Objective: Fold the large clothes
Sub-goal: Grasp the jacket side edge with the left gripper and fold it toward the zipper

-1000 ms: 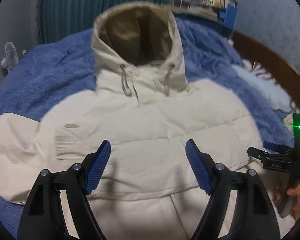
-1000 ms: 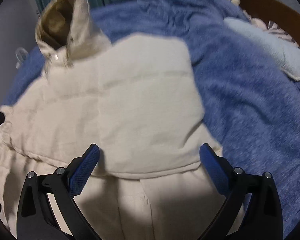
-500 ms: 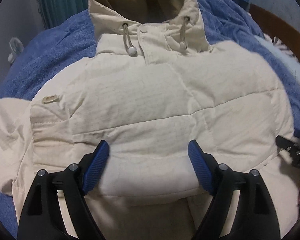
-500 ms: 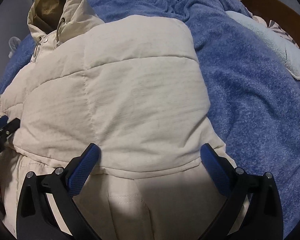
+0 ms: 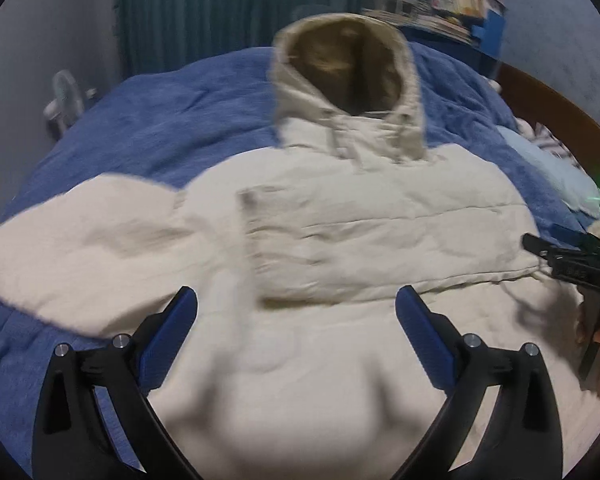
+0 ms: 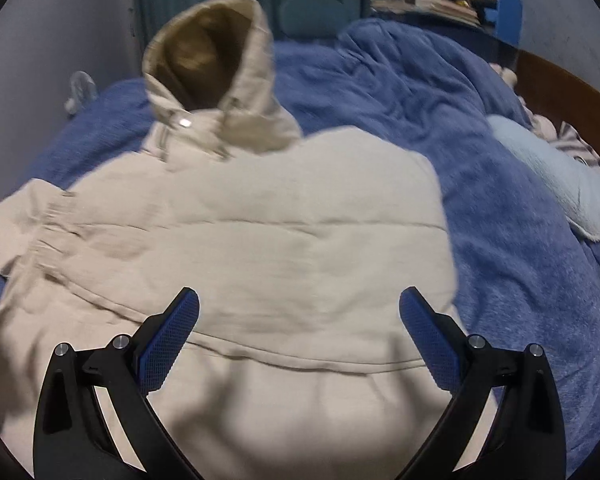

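Cream hooded jacket (image 5: 339,216) lies spread on the blue bed blanket (image 5: 160,120), both tongs empty above it.
Left tongs (image 5: 296,308) released, jaws just widened; right tongs (image 6: 299,308) also released; only the left view shows the outstretched sleeve (image 5: 84,248); only the right shows the pale pillow (image 6: 547,168); both views have pulled back since half a second ago.

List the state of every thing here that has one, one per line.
jacket: lying flat on the blue blanket, one side folded over the front
hood: standing up, open
left sleeve: spread out to the side
left tool: open, empty, jaws just widened
right tool: open, empty
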A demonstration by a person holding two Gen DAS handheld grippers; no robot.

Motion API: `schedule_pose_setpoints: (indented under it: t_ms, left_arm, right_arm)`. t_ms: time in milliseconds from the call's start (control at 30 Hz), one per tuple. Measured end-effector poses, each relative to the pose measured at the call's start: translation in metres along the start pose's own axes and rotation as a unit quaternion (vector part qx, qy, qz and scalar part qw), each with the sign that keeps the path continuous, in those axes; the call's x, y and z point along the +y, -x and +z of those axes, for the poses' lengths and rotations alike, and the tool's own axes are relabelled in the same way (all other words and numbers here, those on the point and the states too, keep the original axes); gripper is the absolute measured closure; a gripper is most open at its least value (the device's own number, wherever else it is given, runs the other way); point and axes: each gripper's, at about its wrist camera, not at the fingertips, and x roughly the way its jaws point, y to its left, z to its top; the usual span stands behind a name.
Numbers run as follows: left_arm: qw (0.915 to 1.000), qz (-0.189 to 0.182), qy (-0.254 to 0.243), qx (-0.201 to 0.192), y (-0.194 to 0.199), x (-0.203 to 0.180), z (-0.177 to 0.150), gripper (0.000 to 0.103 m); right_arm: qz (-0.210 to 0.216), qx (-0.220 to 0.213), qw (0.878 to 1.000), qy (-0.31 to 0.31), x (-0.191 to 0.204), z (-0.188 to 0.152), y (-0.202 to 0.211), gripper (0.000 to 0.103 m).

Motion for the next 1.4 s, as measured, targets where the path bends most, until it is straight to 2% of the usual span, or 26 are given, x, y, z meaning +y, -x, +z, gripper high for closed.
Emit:
schedule_pose_setpoints:
  t_ms: [100, 200, 267, 467, 633, 733, 867, 900, 1067, 1133, 1200, 1267, 1333, 1367, 1400]
  left_arm:
    - [0.9993, 0.020, 0.032, -0.007, 0.001, 0.029, -0.015, 0.008]
    - [0.9979, 0.030, 0.054, 0.016, -0.006, 0.050, -0.015, 0.008]
    - [0.9972, 0.037, 0.064, 0.003, 0.000, 0.065, -0.014, 0.008]
    - [0.9885, 0.104, 0.110, 0.000, 0.007, 0.120, -0.009, 0.008]
    - [0.9772, 0.093, 0.191, 0.009, -0.003, 0.180, -0.015, 0.008]
    - [0.9641, 0.072, 0.254, 0.032, -0.023, 0.220, -0.027, 0.009]
    - [0.9384, 0.023, 0.341, 0.049, -0.049, 0.265, -0.047, 0.016]
    - [0.9351, 0.015, 0.351, 0.044, -0.052, 0.274, -0.049, 0.019]
    - [0.9395, 0.011, 0.342, -0.009, -0.050, 0.297, -0.037, 0.029]
    - [0.9373, 0.020, 0.346, -0.035, -0.046, 0.309, -0.034, 0.034]
    - [0.9325, 0.032, 0.355, -0.059, -0.044, 0.320, -0.029, 0.045]
    - [0.9204, 0.041, 0.379, -0.086, -0.037, 0.341, -0.032, 0.045]
    - [0.9083, 0.026, 0.408, -0.089, -0.040, 0.356, -0.036, 0.046]
    - [0.9022, 0.023, 0.421, -0.089, -0.041, 0.361, -0.039, 0.059]
    - [0.9011, 0.028, 0.422, -0.094, -0.038, 0.361, -0.038, 0.074]
  right_arm:
    - [0.005, -0.008, 1.000, 0.009, 0.013, -0.002, 0.004, 0.006]
    - [-0.001, -0.002, 1.000, 0.025, 0.020, -0.008, -0.001, 0.006]
    - [-0.009, 0.002, 0.999, 0.031, 0.023, -0.012, -0.002, 0.006]
    - [-0.002, -0.013, 1.000, 0.017, 0.025, -0.013, 0.007, 0.006]
    - [0.021, -0.009, 1.000, 0.011, 0.033, -0.016, 0.008, 0.006]
    - [0.017, -0.005, 0.999, 0.032, 0.042, -0.018, 0.006, 0.006]
    - [0.016, 0.001, 0.999, 0.036, 0.044, -0.020, 0.004, 0.006]
    - [0.017, 0.003, 0.999, 0.033, 0.043, -0.020, 0.003, 0.006]
    - [0.016, 0.016, 0.999, 0.023, 0.040, -0.021, -0.006, 0.006]
    - [0.014, 0.017, 0.999, 0.024, 0.041, -0.020, -0.009, 0.006]
    - [0.009, 0.014, 0.999, 0.030, 0.043, -0.019, -0.011, 0.006]
    - [0.007, 0.013, 0.999, 0.039, 0.046, -0.019, -0.013, 0.006]
    - [0.003, 0.014, 0.999, 0.048, 0.051, -0.019, -0.016, 0.006]
    - [0.001, 0.016, 0.999, 0.051, 0.052, -0.019, -0.017, 0.006]
    - [-0.002, 0.016, 0.998, 0.055, 0.054, -0.019, -0.019, 0.006]
